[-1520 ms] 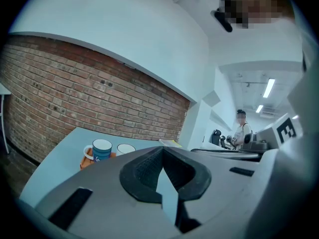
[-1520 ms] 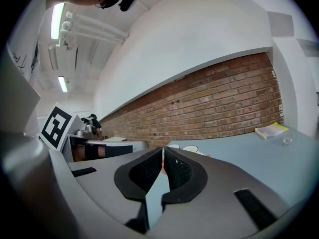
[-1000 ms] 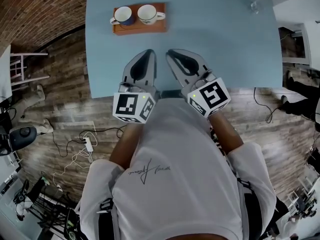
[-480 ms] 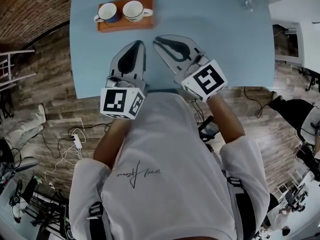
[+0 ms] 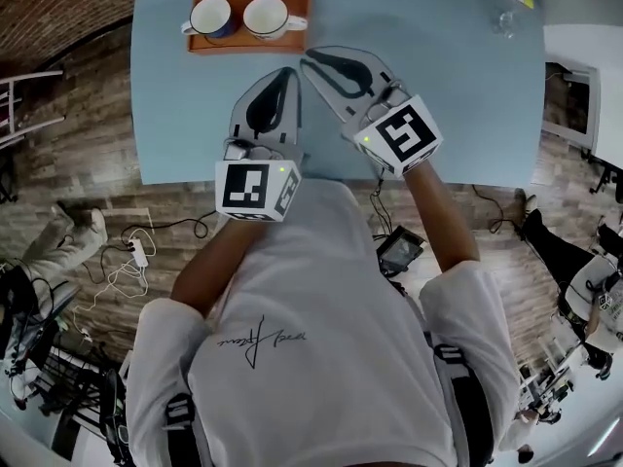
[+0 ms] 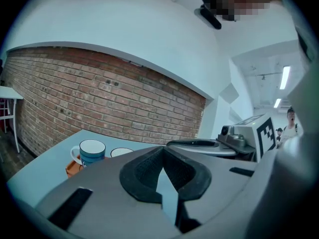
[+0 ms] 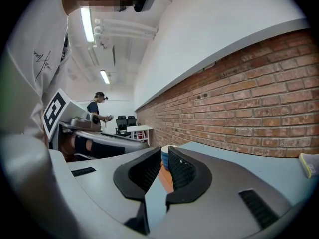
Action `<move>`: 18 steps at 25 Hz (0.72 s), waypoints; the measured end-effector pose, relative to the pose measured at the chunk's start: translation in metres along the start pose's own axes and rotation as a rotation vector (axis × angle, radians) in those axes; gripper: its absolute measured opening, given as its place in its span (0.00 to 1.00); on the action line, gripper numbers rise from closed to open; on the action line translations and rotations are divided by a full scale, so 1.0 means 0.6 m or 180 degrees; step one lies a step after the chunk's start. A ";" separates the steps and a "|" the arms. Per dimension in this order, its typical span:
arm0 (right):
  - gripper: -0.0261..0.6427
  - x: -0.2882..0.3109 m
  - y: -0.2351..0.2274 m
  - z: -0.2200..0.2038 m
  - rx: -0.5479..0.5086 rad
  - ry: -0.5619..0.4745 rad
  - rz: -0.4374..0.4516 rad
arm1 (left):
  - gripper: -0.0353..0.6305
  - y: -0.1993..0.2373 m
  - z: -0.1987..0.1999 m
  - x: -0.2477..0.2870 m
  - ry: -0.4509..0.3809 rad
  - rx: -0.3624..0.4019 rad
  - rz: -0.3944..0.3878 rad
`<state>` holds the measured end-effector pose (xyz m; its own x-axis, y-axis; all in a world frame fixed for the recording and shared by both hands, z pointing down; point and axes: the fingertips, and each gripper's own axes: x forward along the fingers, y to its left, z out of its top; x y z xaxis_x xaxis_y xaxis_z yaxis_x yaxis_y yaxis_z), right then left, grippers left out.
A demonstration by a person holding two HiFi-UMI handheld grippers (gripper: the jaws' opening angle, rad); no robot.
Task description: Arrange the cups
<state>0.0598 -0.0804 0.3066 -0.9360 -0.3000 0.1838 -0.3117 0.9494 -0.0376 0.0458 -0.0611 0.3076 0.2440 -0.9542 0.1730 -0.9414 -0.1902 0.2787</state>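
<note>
The blue table [image 5: 438, 86] carried a tray [image 5: 251, 44] at its far edge, holding a blue cup [image 5: 210, 16] and a white cup [image 5: 266, 15], seemingly just apart. Your left gripper [image 5: 285, 71] and right gripper [image 5: 306, 57] hovered near the tray, both closed and empty. Arranging looked unstarted.

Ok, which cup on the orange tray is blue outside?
The blue-sided cup at the left end of the orange tray in the head view, handle pointing left. The white cup beside it has its handle pointing right.

two cups [image 5: 211, 15], one tray [image 5: 243, 46], one table [image 5: 438, 86].
</note>
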 end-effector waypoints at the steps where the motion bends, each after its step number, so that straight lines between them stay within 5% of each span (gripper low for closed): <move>1: 0.07 0.003 -0.007 -0.004 -0.0003 0.0012 0.0006 | 0.06 0.001 -0.004 0.002 0.0032 -0.0005 0.0009; 18: 0.21 0.056 -0.080 -0.090 -0.0051 0.0316 0.0122 | 0.06 0.017 -0.042 0.032 0.0294 -0.0068 0.0082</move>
<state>0.0521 -0.1314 0.3679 -0.9262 -0.2534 0.2791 -0.2725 0.9617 -0.0311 0.0468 -0.0756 0.3378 0.2410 -0.9332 0.2665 -0.9427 -0.1598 0.2930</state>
